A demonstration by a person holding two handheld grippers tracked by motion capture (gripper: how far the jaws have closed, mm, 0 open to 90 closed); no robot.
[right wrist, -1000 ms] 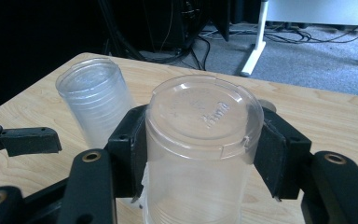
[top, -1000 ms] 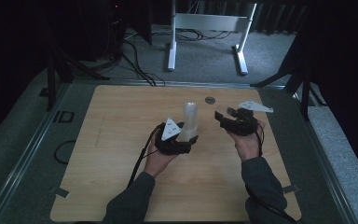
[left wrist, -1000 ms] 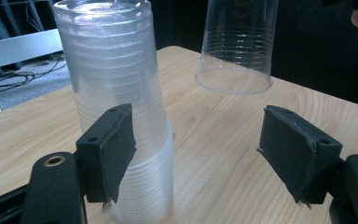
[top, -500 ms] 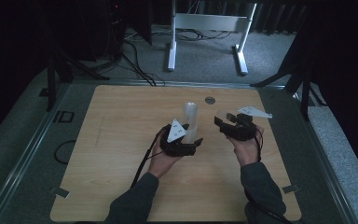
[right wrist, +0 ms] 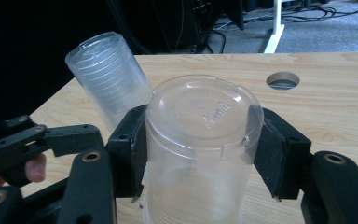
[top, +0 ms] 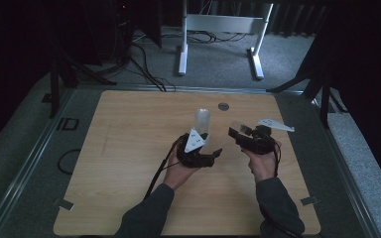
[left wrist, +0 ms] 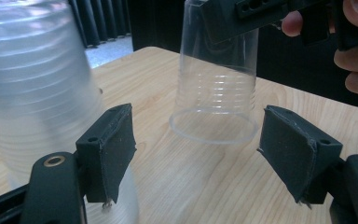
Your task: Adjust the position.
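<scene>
Right gripper (right wrist: pixel 200 154): its two black foam-padded jaws are clamping a single clear plastic cup (right wrist: pixel 200 140) from both sides, the cup upside down with its flat embossed base facing the camera.
Single cup: thin, ribbed, translucent wall; in the left gripper view it is hanging rim-down above the table (left wrist: pixel 205 186), its round mouth clear of the wood.
Left gripper (left wrist: pixel 198 154): its jaws are standing apart with nothing between the pads; matte, rough-edged pads on black arms with brass-coloured pivots.
Cup stack (right wrist: pixel 109 84): a tall, ridged, frosted-looking column of nested cups, leaning just beside the left jaw of the left gripper; in the high view it is standing near the table's middle.
Table: pale wood-grain top with a round hole (right wrist: pixel 283 80) near the far edge.
</scene>
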